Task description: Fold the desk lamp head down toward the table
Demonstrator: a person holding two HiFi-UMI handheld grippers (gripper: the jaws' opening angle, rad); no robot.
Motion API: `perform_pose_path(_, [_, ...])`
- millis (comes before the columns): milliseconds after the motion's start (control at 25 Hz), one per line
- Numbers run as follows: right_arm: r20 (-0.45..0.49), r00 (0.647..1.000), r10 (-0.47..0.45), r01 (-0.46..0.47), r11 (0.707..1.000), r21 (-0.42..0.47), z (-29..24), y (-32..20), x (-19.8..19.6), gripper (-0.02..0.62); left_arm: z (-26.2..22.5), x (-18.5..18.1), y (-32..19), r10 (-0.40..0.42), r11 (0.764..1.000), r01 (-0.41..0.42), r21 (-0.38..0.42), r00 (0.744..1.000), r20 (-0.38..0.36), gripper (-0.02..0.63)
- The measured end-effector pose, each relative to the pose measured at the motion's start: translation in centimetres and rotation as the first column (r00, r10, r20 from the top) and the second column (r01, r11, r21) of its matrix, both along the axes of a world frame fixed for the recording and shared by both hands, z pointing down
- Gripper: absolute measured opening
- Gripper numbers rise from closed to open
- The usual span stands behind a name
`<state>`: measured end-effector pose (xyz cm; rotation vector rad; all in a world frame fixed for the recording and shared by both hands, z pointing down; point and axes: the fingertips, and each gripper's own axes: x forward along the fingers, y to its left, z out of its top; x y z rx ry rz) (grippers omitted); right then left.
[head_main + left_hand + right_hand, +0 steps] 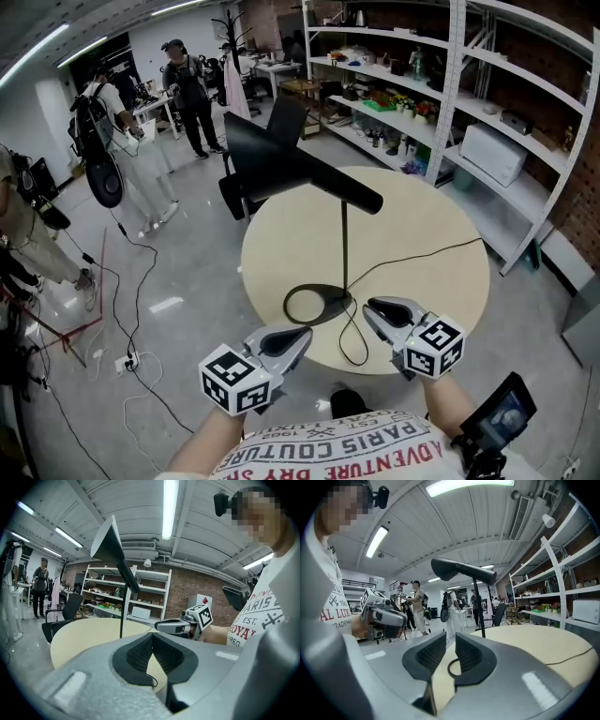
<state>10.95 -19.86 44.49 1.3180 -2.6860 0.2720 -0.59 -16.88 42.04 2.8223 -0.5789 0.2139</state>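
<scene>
Count: 1 desk lamp point(300, 169), 1 round table point(431, 281), 1 cord point(412, 255) on it. 2 grippers: left gripper point(302, 336), right gripper point(371, 309). Background: 3 people point(192, 94), possibly more further back, too small to tell. 1 white shelving run point(450, 94).

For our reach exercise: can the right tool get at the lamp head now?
Probably yes: the right tool is open and empty, and nothing stands between it and the lamp head, high above the table.
</scene>
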Motion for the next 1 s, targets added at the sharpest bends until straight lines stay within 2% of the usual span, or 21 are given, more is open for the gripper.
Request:
perform_pose_path(200, [-0.042, 0.999, -0.025, 0.026, 0.999, 0.019, -0.1, -4.3, -0.4, 0.081, -0.9, -0.4, -2.1, -0.021, 1.0, 0.021, 0.022, 1.0, 0.006, 0.002])
perform_pose_path(320, [-0.063, 0.998, -0.021, 0.023, 0.999, 0.035, -0.3, -7.1, -0.2, 0.091, -1.5, -0.7, -3.4, -0.028, 0.999, 0.027, 0.044, 0.999, 0.031, 0.002])
perform_pose_path(520, [-0.114, 0.994, -0.004, 0.011, 0.998, 0.056, 0.3, -11.3, -0.7, 0.12, -2.5, -2.0, -6.1, -0.075, 0.995, 0.073, 0.061, 0.997, 0.024, 0.002])
perform_pose_path(760, [-0.151, 0.988, -0.007, 0.017, 0.998, 0.068, 0.7, -14.0, -1.2, 0.124, -2.2, -2.5, -8.7, -0.126, 0.991, 0.125, 0.047, 0.992, 0.019, 0.002])
perform_pose_path(840, [-0.166, 0.986, -0.01, 0.023, 0.997, 0.074, 0.8, -14.4, -1.4, 0.105, -2.6, -2.7, -9.4, -0.143, 0.989, 0.143, 0.046, 0.99, -0.003, 0.003])
perform_pose_path(920, [-0.18, 0.984, -0.005, 0.021, 0.996, 0.085, 0.9, -14.6, -1.4, 0.045, -3.3, -3.0, -10.1, -0.158, 0.986, 0.16, 0.046, 0.987, -0.029, 0.003])
perform_pose_path(1000, [-0.174, 0.985, -0.004, 0.021, 0.995, 0.094, 0.9, -14.6, -1.3, 0.043, -4.0, -3.4, -10.7, -0.165, 0.985, 0.168, 0.052, 0.985, -0.049, 0.003])
